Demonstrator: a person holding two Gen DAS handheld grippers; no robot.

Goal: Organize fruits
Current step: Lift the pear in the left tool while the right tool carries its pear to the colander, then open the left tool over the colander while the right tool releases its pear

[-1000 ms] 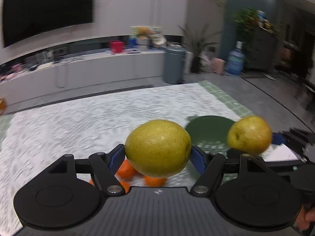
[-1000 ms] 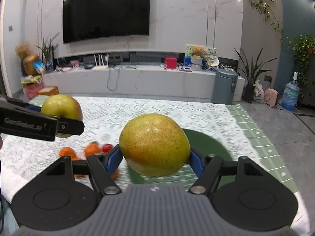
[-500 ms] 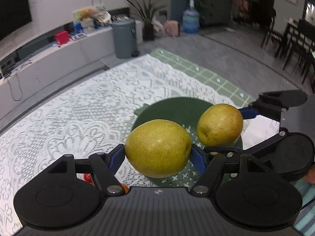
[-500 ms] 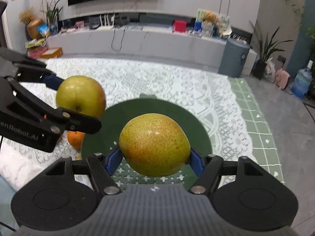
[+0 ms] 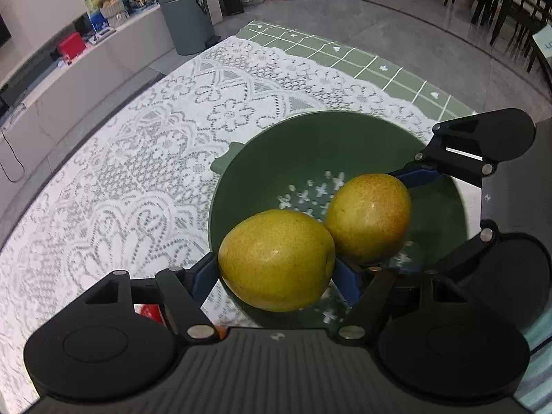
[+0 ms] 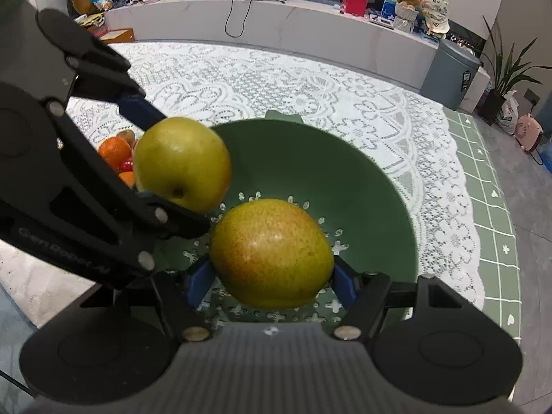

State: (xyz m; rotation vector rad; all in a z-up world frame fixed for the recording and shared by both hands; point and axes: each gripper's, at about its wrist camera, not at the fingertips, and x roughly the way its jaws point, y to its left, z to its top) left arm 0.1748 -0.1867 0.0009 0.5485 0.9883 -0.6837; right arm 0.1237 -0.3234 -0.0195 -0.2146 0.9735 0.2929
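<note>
My left gripper [image 5: 276, 269] is shut on a yellow-green pear [image 5: 276, 258] and holds it over the near rim of a green colander bowl [image 5: 296, 151]. My right gripper [image 6: 270, 276] is shut on a second pear with a reddish blush [image 6: 270, 253], held inside the same bowl [image 6: 345, 186]. In the left wrist view the right gripper's pear [image 5: 369, 217] hangs just beyond mine, almost touching it. In the right wrist view the left gripper's pear [image 6: 183, 164] is at the bowl's left rim. The bowl holds nothing else.
The bowl stands on a white lace cloth [image 5: 138, 158] over a green checked tablecloth [image 6: 490, 207]. Oranges [image 6: 115, 151] and small red fruit [image 6: 127, 165] lie on the cloth left of the bowl. A grey bin [image 5: 186, 17] and a low cabinet are beyond the table.
Both grippers have tilted down and moved closer over the green bowl with their pears. The two pears have come nearer to each other. Both grips are unchanged.
</note>
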